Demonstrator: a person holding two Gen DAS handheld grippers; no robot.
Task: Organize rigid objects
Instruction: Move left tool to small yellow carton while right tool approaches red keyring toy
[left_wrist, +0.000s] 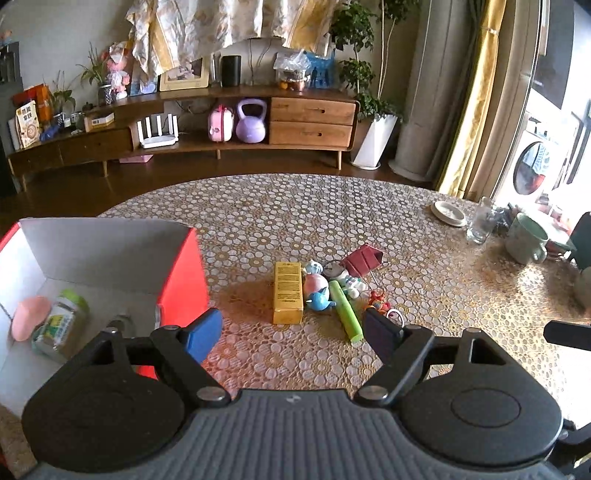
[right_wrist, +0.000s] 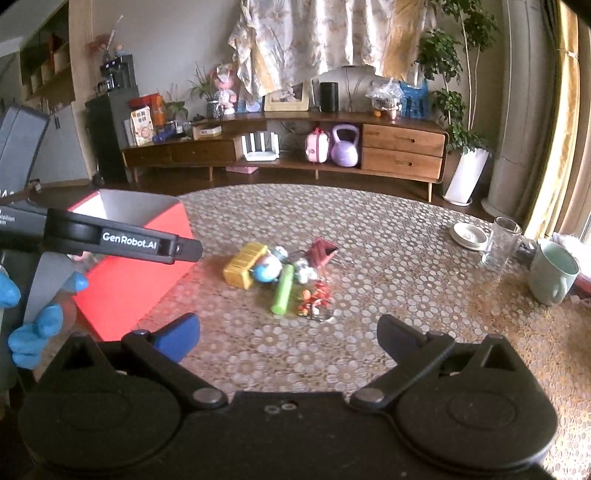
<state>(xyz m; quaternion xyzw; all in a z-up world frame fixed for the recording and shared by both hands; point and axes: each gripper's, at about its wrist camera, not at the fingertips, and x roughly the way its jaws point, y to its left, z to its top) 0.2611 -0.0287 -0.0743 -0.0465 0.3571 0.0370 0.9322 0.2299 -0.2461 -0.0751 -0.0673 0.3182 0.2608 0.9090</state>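
Note:
A pile of small objects lies mid-table: a yellow box (left_wrist: 287, 292) (right_wrist: 244, 264), a green tube (left_wrist: 345, 311) (right_wrist: 283, 288), a blue round toy (left_wrist: 320, 300) (right_wrist: 266, 271), a dark red box (left_wrist: 362, 260) (right_wrist: 323, 251) and a red charm with a key ring (left_wrist: 380, 303) (right_wrist: 313, 300). A red cardboard box (left_wrist: 184, 273) (right_wrist: 140, 273) stands at the left; inside lie a jar (left_wrist: 61, 324) and a pink object (left_wrist: 29, 322). My left gripper (left_wrist: 291, 334) is open and empty, just short of the pile. My right gripper (right_wrist: 290, 338) is open and empty, nearer me.
At the right of the table stand a pale green mug (left_wrist: 524, 238) (right_wrist: 552, 272), a clear glass (left_wrist: 480, 221) (right_wrist: 500, 242) and a small white dish (left_wrist: 447, 213) (right_wrist: 468, 234). The left tool and a blue-gloved hand (right_wrist: 33, 325) show in the right wrist view.

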